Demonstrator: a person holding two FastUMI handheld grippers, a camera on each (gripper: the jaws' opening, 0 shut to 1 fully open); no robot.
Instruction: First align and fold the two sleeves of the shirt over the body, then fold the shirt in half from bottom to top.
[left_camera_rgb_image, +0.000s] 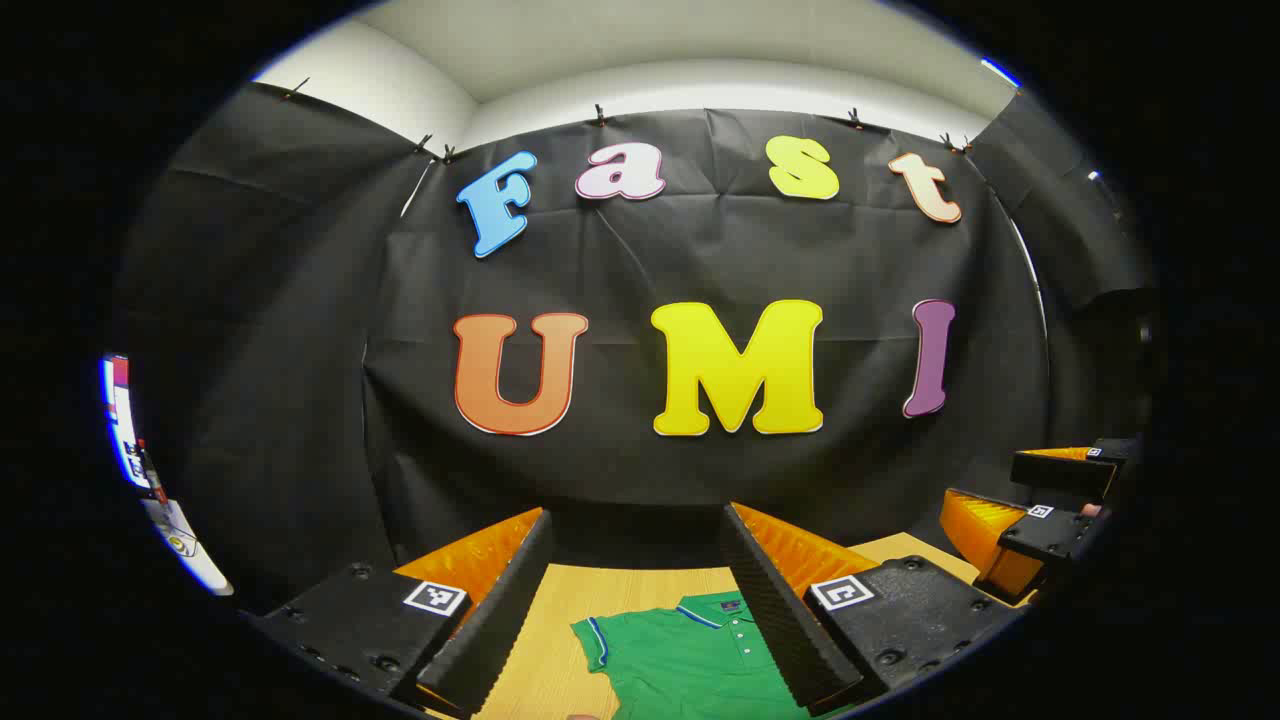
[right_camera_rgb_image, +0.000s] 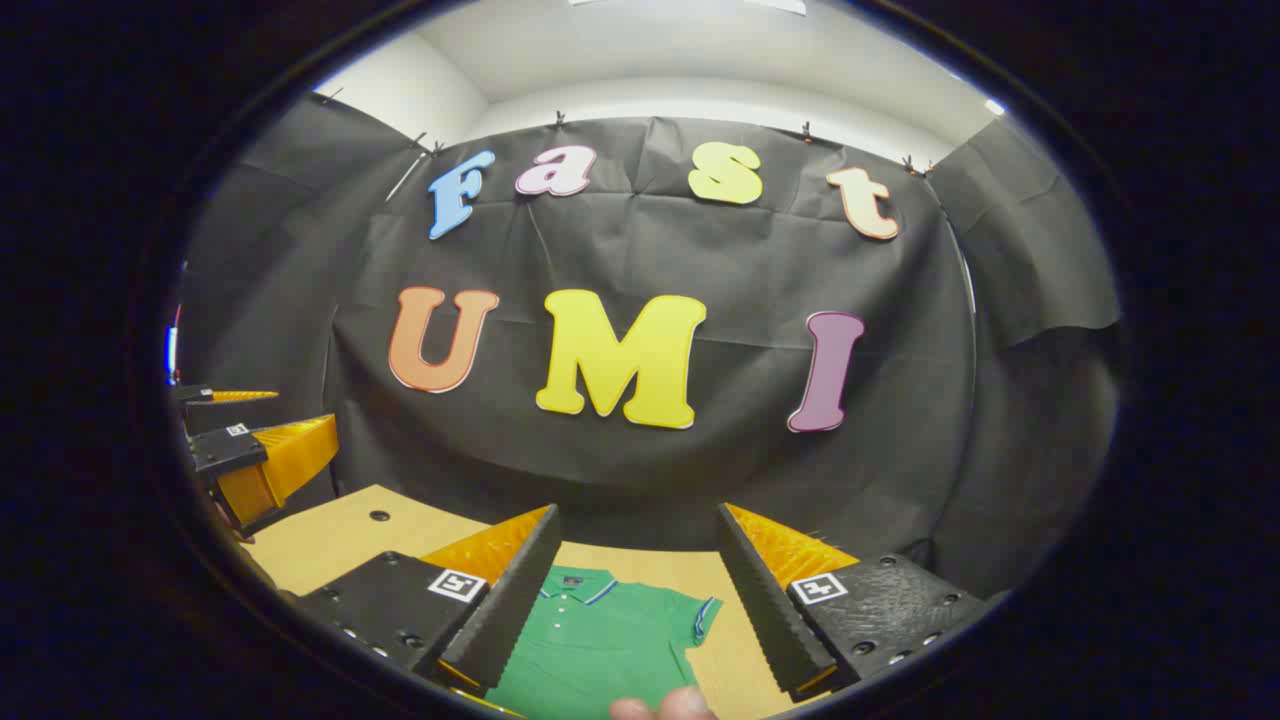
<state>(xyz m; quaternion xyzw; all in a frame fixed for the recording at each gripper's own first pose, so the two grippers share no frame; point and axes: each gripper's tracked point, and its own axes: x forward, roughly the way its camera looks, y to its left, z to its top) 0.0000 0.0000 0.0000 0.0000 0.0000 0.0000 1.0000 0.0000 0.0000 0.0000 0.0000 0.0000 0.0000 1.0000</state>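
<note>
**Both grippers raised and empty, shirt flat and unfolded**

Left gripper view: the left gripper (left_camera_rgb_image: 635, 600) has its fingers spread wide, released, holding nothing. Between them, toward 6 o'clock, the green shirt (left_camera_rgb_image: 690, 660) lies flat on the wooden table (left_camera_rgb_image: 560, 650), collar toward 12, one sleeve (left_camera_rgb_image: 592, 640) spread toward 9. The right gripper (left_camera_rgb_image: 1040, 500) hovers at 3 o'clock, jaws apart.

Right gripper view: the right gripper (right_camera_rgb_image: 635, 590) is likewise released, jaws parted and empty. The shirt (right_camera_rgb_image: 600, 650) sits at 6 o'clock, its other sleeve (right_camera_rgb_image: 700, 615) spread toward 3. The left gripper (right_camera_rgb_image: 250, 440) hangs at 9 o'clock.

No fold looks begun: both sleeve folds and the bottom-to-top fold remain. Bare table borders each sleeve, giving room to descend; the table's far edge meets the wall at 12.
</note>
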